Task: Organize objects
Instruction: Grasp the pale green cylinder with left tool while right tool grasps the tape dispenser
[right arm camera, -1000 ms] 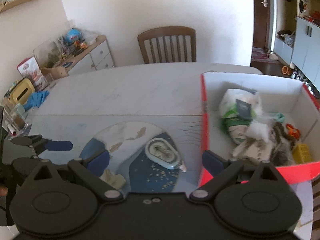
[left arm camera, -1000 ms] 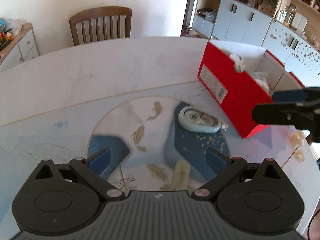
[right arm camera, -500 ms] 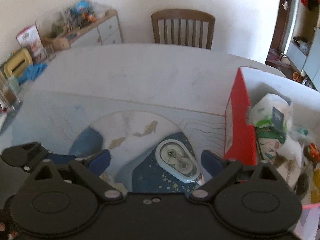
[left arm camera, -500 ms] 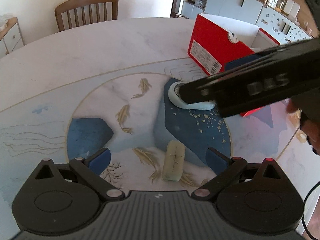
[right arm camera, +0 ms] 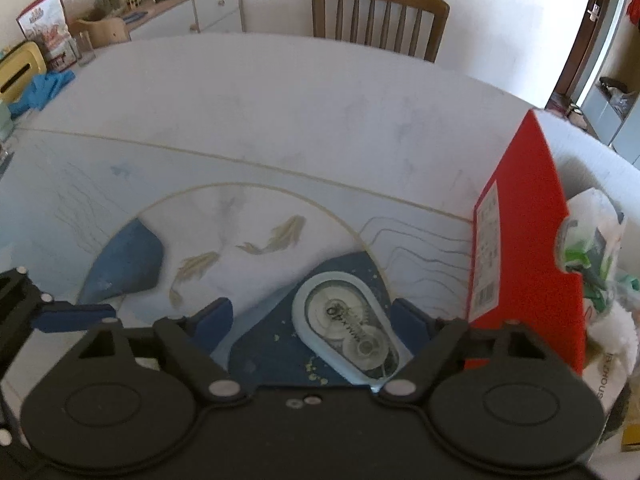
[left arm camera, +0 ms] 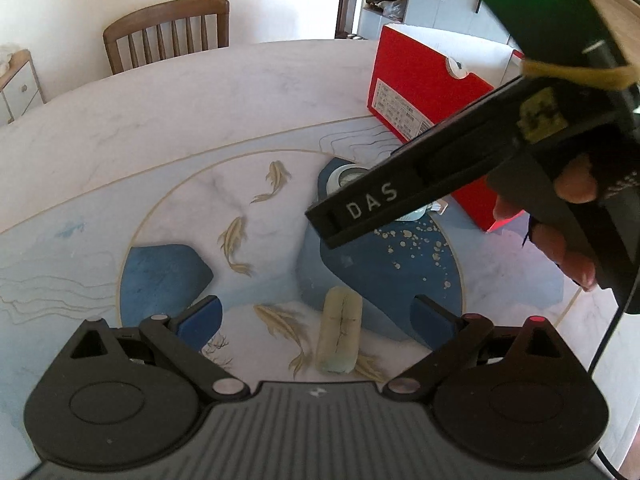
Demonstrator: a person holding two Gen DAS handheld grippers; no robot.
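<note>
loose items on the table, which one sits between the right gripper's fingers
The correction tape dispenser, pale blue and teardrop-shaped, beside the red box. The pale eraser lies between the left gripper's fingers instead.

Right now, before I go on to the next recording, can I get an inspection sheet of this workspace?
Surface: round table, pale marble look with painted fish and blue patches.
Job's things: correction tape dispenser lying flat beside the red box; pale eraser-like block lying flat; box already holds bags and oddments.
Clutter: blue cloth at the table's far left edge.
Grippers: left claw open above the block; right claw open, jaws just been closing, dispenser between them, pads not pressing.
Cables: dark cable hanging from the right tool.
Surroundings: wooden chair, crowded sideboard, cabinets.
</note>
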